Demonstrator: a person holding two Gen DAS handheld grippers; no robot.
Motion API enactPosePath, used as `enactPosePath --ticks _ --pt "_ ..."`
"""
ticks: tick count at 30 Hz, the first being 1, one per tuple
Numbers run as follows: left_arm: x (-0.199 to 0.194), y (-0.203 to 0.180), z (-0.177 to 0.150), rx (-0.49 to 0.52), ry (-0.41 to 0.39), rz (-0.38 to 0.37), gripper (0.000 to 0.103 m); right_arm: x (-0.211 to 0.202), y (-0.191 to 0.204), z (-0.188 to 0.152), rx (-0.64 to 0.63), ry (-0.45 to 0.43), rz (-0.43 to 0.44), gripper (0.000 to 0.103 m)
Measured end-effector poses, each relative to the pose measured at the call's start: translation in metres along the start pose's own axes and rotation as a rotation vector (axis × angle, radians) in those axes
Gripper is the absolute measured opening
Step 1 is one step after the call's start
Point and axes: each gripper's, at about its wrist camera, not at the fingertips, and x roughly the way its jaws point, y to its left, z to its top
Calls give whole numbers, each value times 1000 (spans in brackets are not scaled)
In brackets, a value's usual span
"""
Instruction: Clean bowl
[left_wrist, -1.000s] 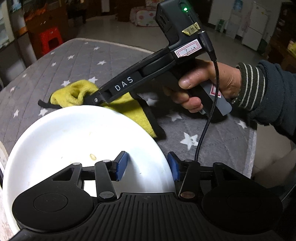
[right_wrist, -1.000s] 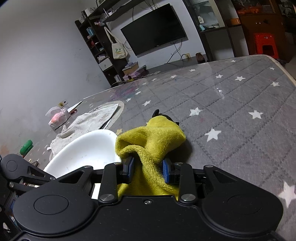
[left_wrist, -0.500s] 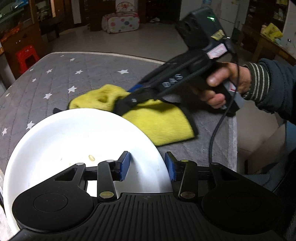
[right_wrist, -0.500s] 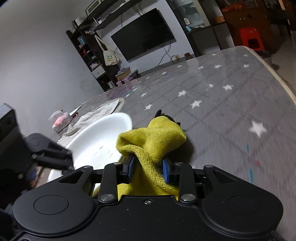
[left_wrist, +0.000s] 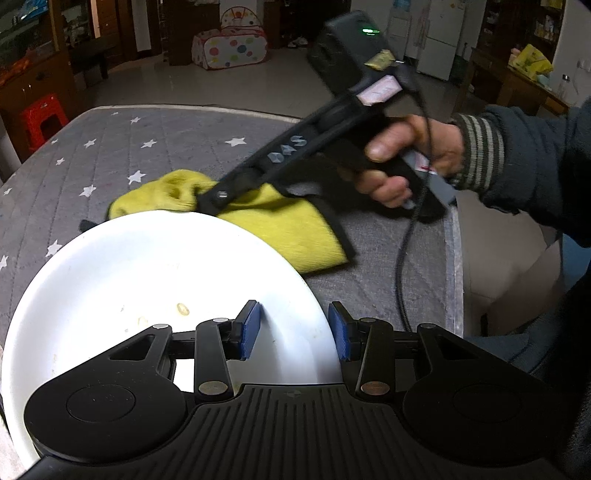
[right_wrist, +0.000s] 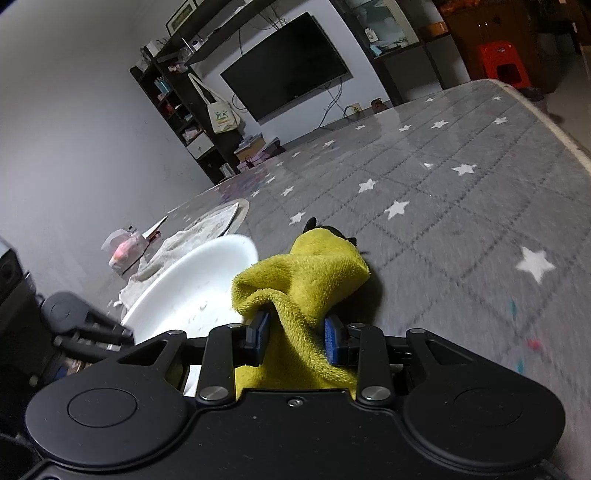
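Observation:
A white bowl (left_wrist: 147, 266) with small food specks inside sits tilted in front of my left gripper (left_wrist: 293, 330), whose blue pads straddle its near rim; the grip looks closed on the rim. My right gripper (right_wrist: 295, 334) is shut on a yellow-green cloth (right_wrist: 306, 280). In the left wrist view the right gripper (left_wrist: 218, 195) holds the cloth (left_wrist: 288, 225) just beyond the bowl's far rim. The bowl also shows in the right wrist view (right_wrist: 192, 284), left of the cloth.
The table (right_wrist: 461, 206) has a grey quilted cover with white stars. A crumpled grey-white cloth (right_wrist: 199, 232) and a small plastic bag (right_wrist: 125, 249) lie beyond the bowl. The table's right edge (left_wrist: 456, 266) is close to the cloth.
The right gripper has lifted the cloth and carried it toward the bowl's far rim. The bowl has tipped and shifted a little in the left gripper.

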Motion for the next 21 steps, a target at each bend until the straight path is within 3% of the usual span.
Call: enactPosePath --ticks 11,21 --pt "2 -2 0 -30 10 17 45 35 6 33 -90 63 17 33" --pt "18 -2 22 -97 27 106 52 30 5 25 -79 49 16 33"
